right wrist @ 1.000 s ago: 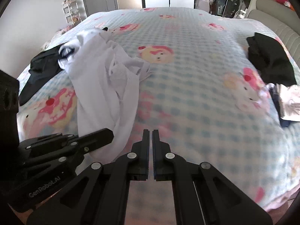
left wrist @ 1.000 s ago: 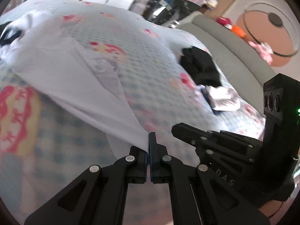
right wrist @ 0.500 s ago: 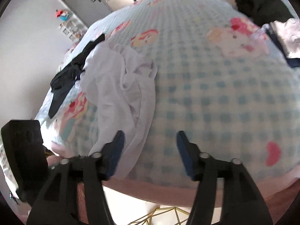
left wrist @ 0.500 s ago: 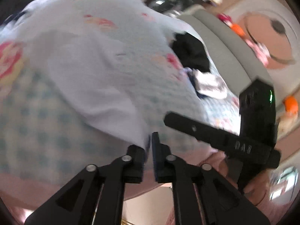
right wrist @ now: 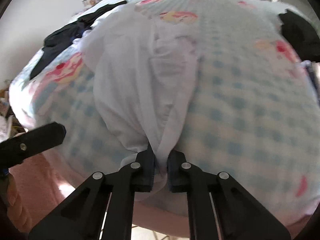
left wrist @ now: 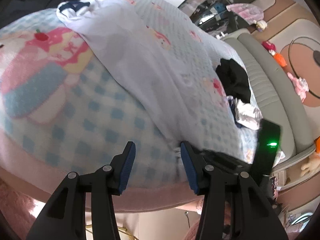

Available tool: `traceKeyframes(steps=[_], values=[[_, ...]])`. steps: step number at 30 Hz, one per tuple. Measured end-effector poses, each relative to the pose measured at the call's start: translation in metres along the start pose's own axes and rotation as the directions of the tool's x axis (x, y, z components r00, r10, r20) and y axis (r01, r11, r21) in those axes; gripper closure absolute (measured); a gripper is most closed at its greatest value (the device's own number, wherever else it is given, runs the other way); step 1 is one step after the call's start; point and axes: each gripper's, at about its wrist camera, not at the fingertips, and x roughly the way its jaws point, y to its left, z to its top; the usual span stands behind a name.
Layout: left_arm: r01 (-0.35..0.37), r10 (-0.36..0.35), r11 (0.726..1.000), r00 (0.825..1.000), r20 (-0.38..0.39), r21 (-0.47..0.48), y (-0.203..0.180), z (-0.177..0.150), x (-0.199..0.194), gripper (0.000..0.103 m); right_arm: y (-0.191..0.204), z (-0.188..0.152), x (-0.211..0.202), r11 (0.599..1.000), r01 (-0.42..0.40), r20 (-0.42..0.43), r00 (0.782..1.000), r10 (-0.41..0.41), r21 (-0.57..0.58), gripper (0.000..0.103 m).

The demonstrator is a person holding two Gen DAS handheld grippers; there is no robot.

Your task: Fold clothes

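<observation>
Right gripper (right wrist: 161, 165) clamped on bunched hem of white garment (right wrist: 138, 92) at bed (right wrist: 250, 100) edge; left gripper (left wrist: 157, 161) jaws opening, nothing between them

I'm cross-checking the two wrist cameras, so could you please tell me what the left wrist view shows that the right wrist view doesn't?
Only the left wrist view shows the left tongs with their jaws apart and opening, nothing between them, plus the grey headboard and the crumpled pale garment.

Only the right wrist view shows the right tongs pinching the white garment's near edge.

Both show the white garment lying on the checked bedspread and the black clothing further back.
</observation>
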Motion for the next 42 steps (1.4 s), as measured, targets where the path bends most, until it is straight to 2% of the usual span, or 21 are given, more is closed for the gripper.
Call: traceKeyframes(steps=[2,4,7,10,11,12,13,14,20,25,26,27,28,30,33,35,36,37,39,40,42], values=[[0.049,-0.049,0.999,0.998,-0.029,-0.017,-0.002,0.003,0.015,0.051,-0.003,-0.003,-0.01,0.998,0.057,0.027,0.998,-0.056,-0.005,0.095],[0.107,-0.11,0.993,0.992,-0.066,-0.051,-0.005,0.012,0.033,0.043,-0.007,-0.004,-0.02,0.994,0.108,0.052,0.993,-0.107,-0.011,0.096],[0.189,-0.201,0.976,0.972,-0.117,-0.105,-0.008,0.025,0.06,0.042,-0.009,-0.005,-0.031,0.988,0.152,0.07,0.986,-0.15,-0.02,0.096],[0.173,-0.183,0.982,0.975,-0.123,-0.081,-0.019,0.032,0.07,0.042,-0.011,-0.007,-0.042,0.983,0.182,0.09,0.98,-0.179,-0.03,0.096],[0.167,-0.174,0.984,0.977,-0.121,-0.067,-0.023,0.034,0.071,0.044,-0.012,-0.007,-0.045,0.981,0.192,0.097,0.977,-0.188,-0.032,0.096],[0.155,-0.159,0.987,0.981,-0.113,-0.039,-0.029,0.034,0.072,0.053,-0.021,-0.009,-0.05,0.98,0.195,0.1,0.976,-0.191,-0.031,0.096],[0.143,-0.144,0.99,0.983,-0.11,-0.018,-0.033,0.033,0.073,0.084,-0.023,-0.009,-0.053,0.981,0.195,0.103,0.976,-0.191,-0.025,0.096],[0.135,-0.135,0.991,0.984,-0.113,-0.008,-0.036,0.033,0.074,0.096,-0.027,-0.011,-0.057,0.982,0.189,0.103,0.977,-0.186,-0.017,0.096],[0.125,-0.121,0.992,0.984,-0.132,0.022,-0.047,0.026,0.077,0.096,-0.04,-0.014,-0.056,0.985,0.174,0.097,0.98,-0.174,0.012,0.096],[0.179,-0.161,0.98,0.969,-0.186,0.084,-0.084,0.01,0.089,0.097,-0.069,-0.019,-0.06,0.978,0.191,0.099,0.975,-0.199,0.085,0.096],[0.205,-0.181,0.974,0.961,-0.211,0.098,-0.096,0.006,0.094,0.103,-0.076,-0.02,-0.063,0.975,0.194,0.101,0.974,-0.205,0.106,0.096],[0.241,-0.21,0.965,0.947,-0.242,0.103,-0.109,0.001,0.1,0.103,-0.083,-0.02,-0.067,0.972,0.199,0.108,0.971,-0.213,0.124,0.096],[0.25,-0.214,0.961,0.943,-0.254,0.119,-0.12,-0.002,0.104,0.103,-0.09,-0.02,-0.073,0.969,0.201,0.119,0.969,-0.218,0.145,0.096],[0.236,-0.193,0.959,0.949,-0.251,0.157,-0.135,-0.005,0.11,0.103,-0.103,-0.02,-0.085,0.96,0.213,0.138,0.961,-0.239,0.181,0.098],[0.187,-0.142,0.969,0.957,-0.252,0.164,-0.129,-0.004,0.113,0.1,-0.117,-0.019,-0.098,0.943,0.264,0.155,0.942,-0.297,0.202,0.097],[0.15,-0.107,0.975,0.965,-0.241,0.166,-0.118,-0.003,0.11,0.085,-0.123,-0.019,-0.098,0.956,0.209,0.147,0.959,-0.242,0.208,0.097],[0.136,-0.099,0.979,0.968,-0.23,0.15,-0.109,-0.001,0.106,0.065,-0.123,-0.02,-0.097,0.961,0.176,0.145,0.967,-0.209,0.215,0.097],[0.128,-0.099,0.984,0.972,-0.215,0.126,-0.097,0.0,0.1,0.054,-0.12,-0.021,-0.093,0.965,0.157,0.142,0.972,-0.189,0.211,0.094],[0.112,-0.098,0.991,0.979,-0.18,0.072,-0.074,0.003,0.087,0.054,-0.114,-0.023,-0.085,0.97,0.133,0.132,0.978,-0.162,0.202,0.083],[0.104,-0.095,0.993,0.983,-0.158,0.05,-0.063,0.005,0.078,0.054,-0.109,-0.023,-0.081,0.976,0.1,0.129,0.984,-0.126,0.193,0.071],[0.089,-0.087,0.996,0.99,-0.114,0.016,-0.044,0.012,0.065,0.054,-0.099,-0.022,-0.071,0.984,0.034,0.122,0.991,-0.056,0.176,0.065]])
